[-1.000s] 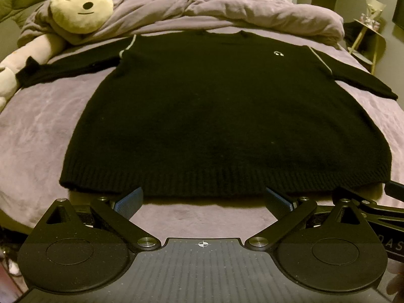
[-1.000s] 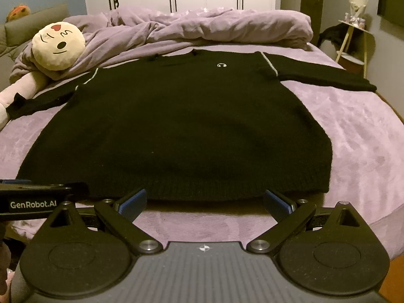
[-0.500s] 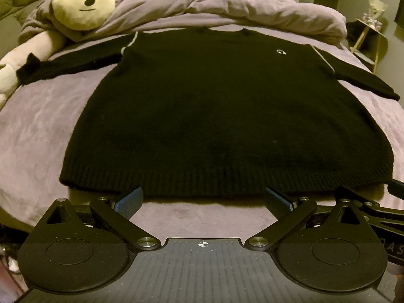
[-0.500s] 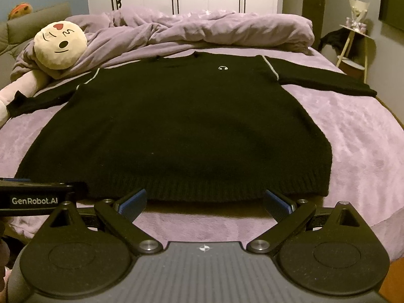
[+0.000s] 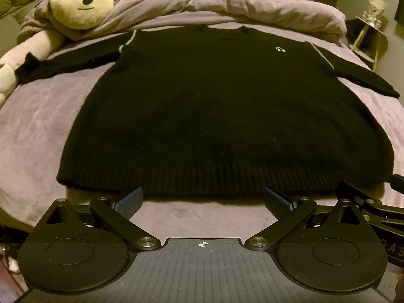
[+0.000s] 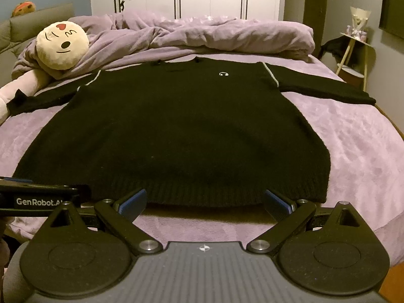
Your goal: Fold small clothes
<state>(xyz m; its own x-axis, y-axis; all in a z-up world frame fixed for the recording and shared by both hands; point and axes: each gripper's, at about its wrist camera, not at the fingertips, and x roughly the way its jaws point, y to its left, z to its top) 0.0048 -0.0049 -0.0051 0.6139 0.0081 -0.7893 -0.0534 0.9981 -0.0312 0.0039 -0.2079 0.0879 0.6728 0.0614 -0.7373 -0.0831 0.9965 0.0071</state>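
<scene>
A black knit sweater [image 5: 227,116] lies flat on the purple bed, hem toward me, both sleeves spread outward; it also shows in the right wrist view [image 6: 176,131]. It has a small white logo on the chest and pale piping at the shoulders. My left gripper [image 5: 203,198] is open and empty, just short of the ribbed hem at its middle-left. My right gripper [image 6: 205,200] is open and empty, just short of the hem toward its right. Each gripper's body shows at the edge of the other's view.
A bunched purple duvet [image 6: 214,38] lies along the head of the bed. A round cream plush face [image 5: 80,6] with long pale arms rests at the far left, touching the left sleeve's cuff. A small side table [image 6: 356,50] stands right of the bed.
Both grippers have tilted and edged slightly; the sweater sits a little lower in the left view and the room higher in the right view. The sweater has not moved.
</scene>
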